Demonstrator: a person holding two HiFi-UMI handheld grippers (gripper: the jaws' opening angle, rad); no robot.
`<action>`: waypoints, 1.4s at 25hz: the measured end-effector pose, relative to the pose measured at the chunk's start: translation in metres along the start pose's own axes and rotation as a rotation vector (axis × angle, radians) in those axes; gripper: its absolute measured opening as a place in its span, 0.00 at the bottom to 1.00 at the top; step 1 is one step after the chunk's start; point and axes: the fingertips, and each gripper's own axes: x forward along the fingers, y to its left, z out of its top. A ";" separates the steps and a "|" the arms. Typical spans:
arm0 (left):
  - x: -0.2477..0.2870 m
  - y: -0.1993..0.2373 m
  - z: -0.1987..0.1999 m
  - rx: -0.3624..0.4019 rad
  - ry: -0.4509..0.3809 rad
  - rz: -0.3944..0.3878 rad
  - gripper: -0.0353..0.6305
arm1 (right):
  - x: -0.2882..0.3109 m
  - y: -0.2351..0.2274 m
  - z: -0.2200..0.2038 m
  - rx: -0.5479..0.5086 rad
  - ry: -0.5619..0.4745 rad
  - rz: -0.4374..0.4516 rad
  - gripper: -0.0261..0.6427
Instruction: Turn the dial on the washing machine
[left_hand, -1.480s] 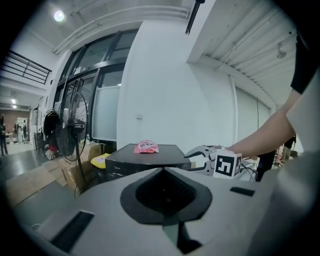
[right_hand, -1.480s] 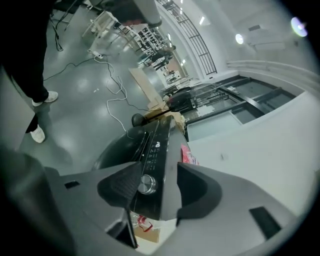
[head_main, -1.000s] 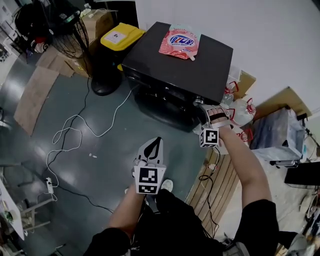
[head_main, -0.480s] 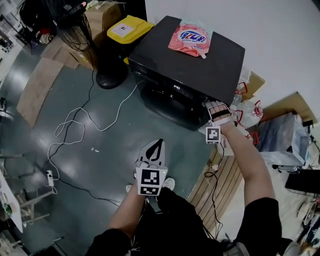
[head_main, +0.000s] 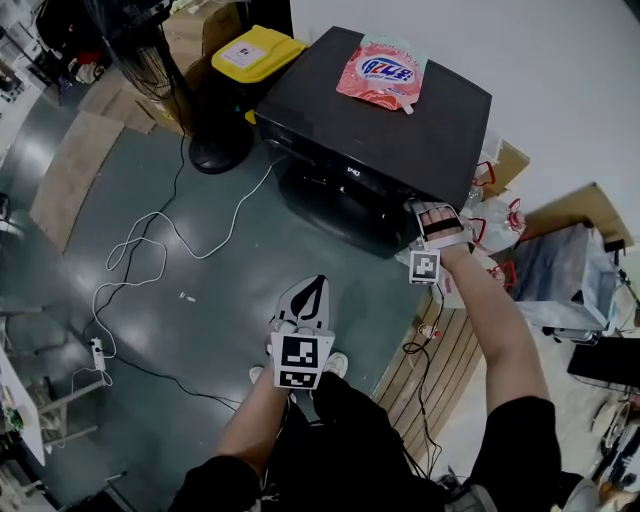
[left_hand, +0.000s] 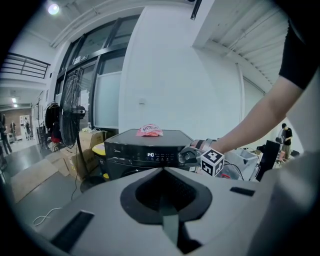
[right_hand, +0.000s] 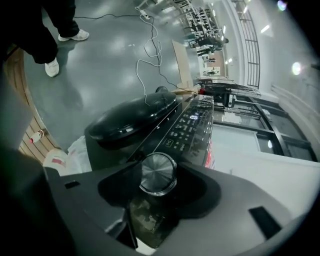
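Note:
The black washing machine (head_main: 400, 110) stands ahead, and its control panel (right_hand: 192, 122) shows in the right gripper view. The round silver dial (right_hand: 158, 173) sits at the panel's right end, between the jaws of my right gripper (head_main: 416, 214). Those jaws are closing, and their inner edges lie against the dial's rim. From the left gripper view the dial (left_hand: 186, 156) is partly covered by that gripper. My left gripper (head_main: 308, 292) hangs low in front of the person, over the floor and well short of the machine. It is shut with nothing in it.
A pink detergent pouch (head_main: 385, 72) lies on the machine's top. A yellow-lidded bin (head_main: 246, 55) and a standing fan's base (head_main: 215, 152) are to the left. Cables (head_main: 140, 262) trail over the floor. Bags (head_main: 492, 225) and a wooden pallet (head_main: 445, 365) are on the right.
The view has shifted closer toward the machine. My right gripper has moved up to the dial and stays there. The left gripper has barely moved.

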 end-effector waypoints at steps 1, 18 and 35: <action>0.001 -0.001 0.001 0.002 0.000 -0.002 0.07 | 0.000 0.002 0.000 0.011 -0.003 0.007 0.37; -0.002 -0.006 -0.011 0.021 0.034 0.006 0.07 | 0.009 0.000 -0.024 0.293 0.058 -0.174 0.39; -0.007 -0.001 -0.011 0.035 0.040 0.010 0.07 | 0.008 -0.004 -0.026 0.455 0.138 -0.226 0.39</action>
